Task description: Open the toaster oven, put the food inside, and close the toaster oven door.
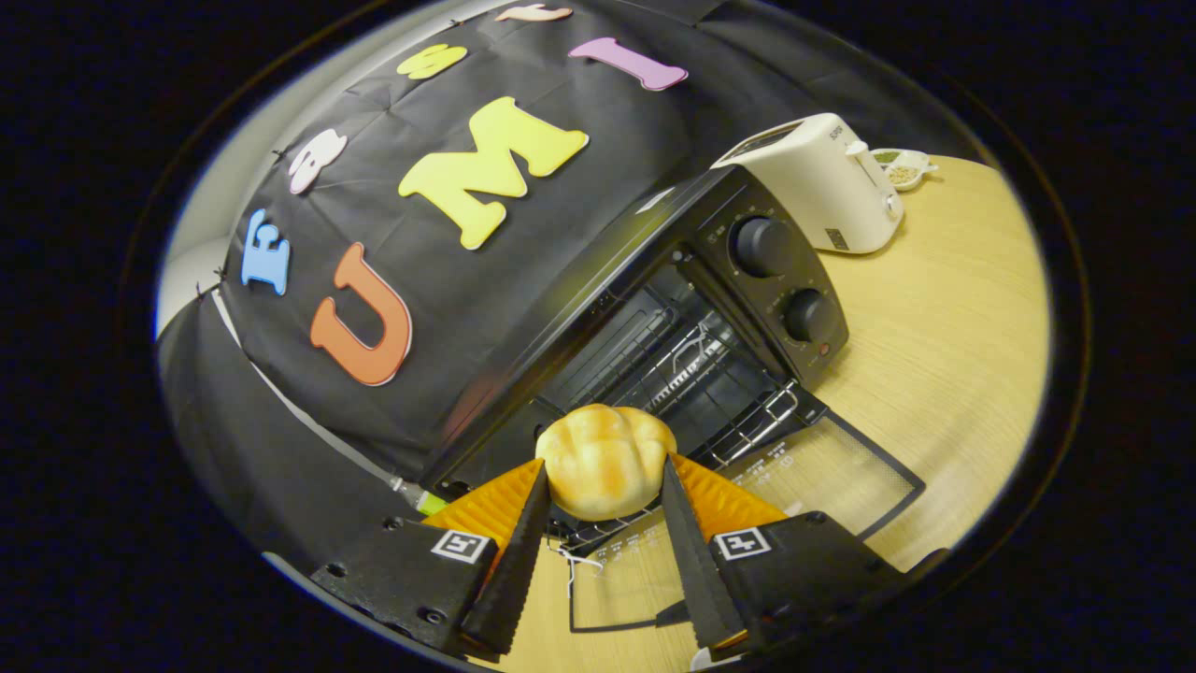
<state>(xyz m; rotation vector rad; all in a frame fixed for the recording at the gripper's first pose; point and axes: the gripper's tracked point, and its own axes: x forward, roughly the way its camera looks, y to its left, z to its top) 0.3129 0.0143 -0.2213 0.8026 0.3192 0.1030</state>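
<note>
A golden bread roll (605, 461) sits between my two fingers, and my gripper (604, 467) is shut on it. I hold it above the lowered glass door (822, 477) of the black toaster oven (645, 308), right at the mouth of the oven. The oven stands open, its wire rack (691, 374) showing just beyond the roll. Two round knobs (761, 245) sit on the oven's right panel.
A white pop-up toaster (827, 182) stands on the wooden table (944, 336) just behind the oven. A small white dish with grains (902, 168) lies beyond it. The booth's black cloth wall rises to the oven's left.
</note>
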